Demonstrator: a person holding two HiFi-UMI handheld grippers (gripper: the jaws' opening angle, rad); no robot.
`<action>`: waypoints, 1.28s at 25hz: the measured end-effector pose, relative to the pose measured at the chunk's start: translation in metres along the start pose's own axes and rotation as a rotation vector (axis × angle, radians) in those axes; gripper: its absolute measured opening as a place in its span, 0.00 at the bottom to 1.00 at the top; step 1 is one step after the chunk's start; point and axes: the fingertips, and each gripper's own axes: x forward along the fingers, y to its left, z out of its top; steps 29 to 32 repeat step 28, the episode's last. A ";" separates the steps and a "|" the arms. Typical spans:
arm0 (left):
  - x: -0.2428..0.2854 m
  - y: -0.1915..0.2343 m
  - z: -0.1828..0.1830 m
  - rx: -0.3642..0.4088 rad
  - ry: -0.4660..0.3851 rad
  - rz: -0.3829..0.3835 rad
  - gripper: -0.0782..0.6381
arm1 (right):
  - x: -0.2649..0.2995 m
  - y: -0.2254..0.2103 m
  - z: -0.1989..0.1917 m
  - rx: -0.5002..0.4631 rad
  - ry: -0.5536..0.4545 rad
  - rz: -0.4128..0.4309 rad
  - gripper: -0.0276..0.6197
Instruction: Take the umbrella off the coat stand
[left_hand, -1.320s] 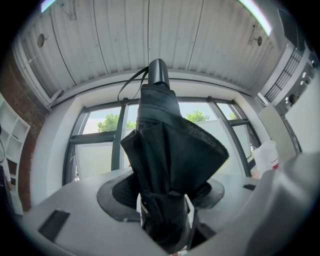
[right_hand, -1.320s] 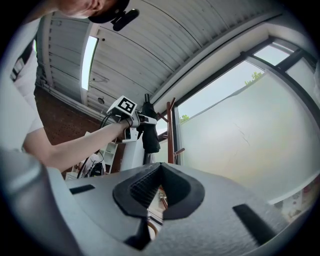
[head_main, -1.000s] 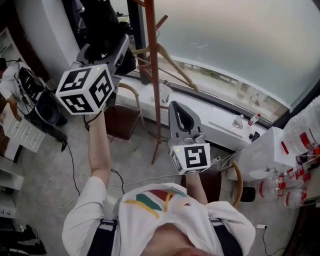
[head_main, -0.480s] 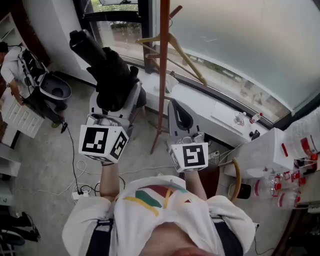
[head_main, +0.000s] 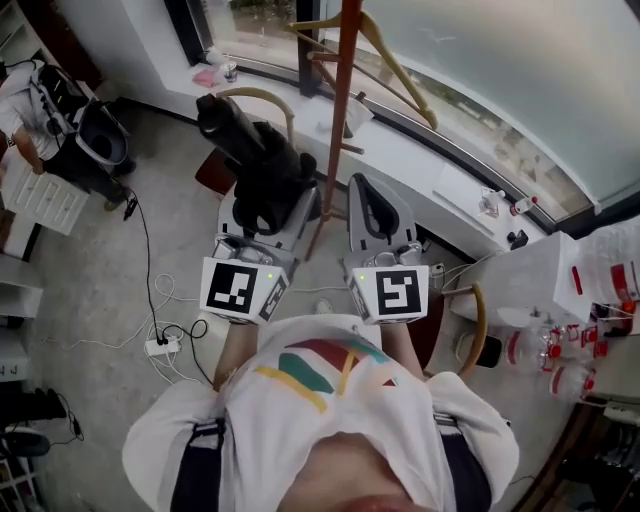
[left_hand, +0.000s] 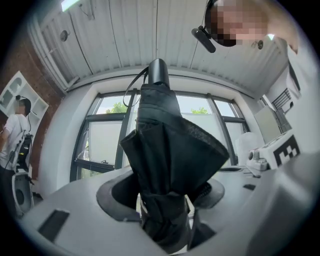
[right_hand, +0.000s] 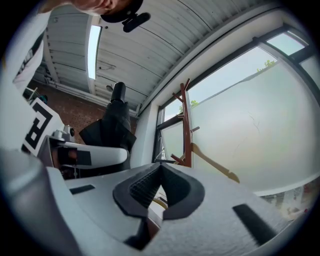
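A black folded umbrella (head_main: 255, 160) sticks out from my left gripper (head_main: 265, 218), which is shut on its lower end. In the left gripper view the umbrella (left_hand: 170, 150) rises from between the jaws, tip up, clear of the stand. The red-brown wooden coat stand (head_main: 338, 120) is just right of the umbrella, with a wooden hanger (head_main: 395, 55) on it. My right gripper (head_main: 378, 215) is beside the stand's pole, jaws together and holding nothing. In the right gripper view the right gripper (right_hand: 159, 170) faces the coat stand (right_hand: 186, 125), with the umbrella (right_hand: 112, 125) to its left.
A wooden-backed chair (head_main: 250, 100) stands behind the umbrella. A person (head_main: 20, 110) stands at far left by white shelving. A power strip (head_main: 160, 347) and cables lie on the floor. A table with bottles (head_main: 590, 300) and another chair (head_main: 470, 340) stand at right.
My left gripper has come down and in toward my body with the umbrella, away from the stand's upper pegs. The right gripper has sunk a little.
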 end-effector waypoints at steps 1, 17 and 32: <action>-0.003 -0.001 -0.002 -0.002 0.001 0.002 0.46 | -0.003 0.001 -0.002 0.001 0.009 -0.006 0.04; -0.012 0.014 -0.014 -0.038 0.014 0.065 0.46 | -0.006 0.001 -0.016 -0.083 0.108 -0.039 0.04; -0.012 0.005 -0.014 -0.033 0.014 0.040 0.46 | -0.009 0.000 -0.018 -0.075 0.106 -0.031 0.04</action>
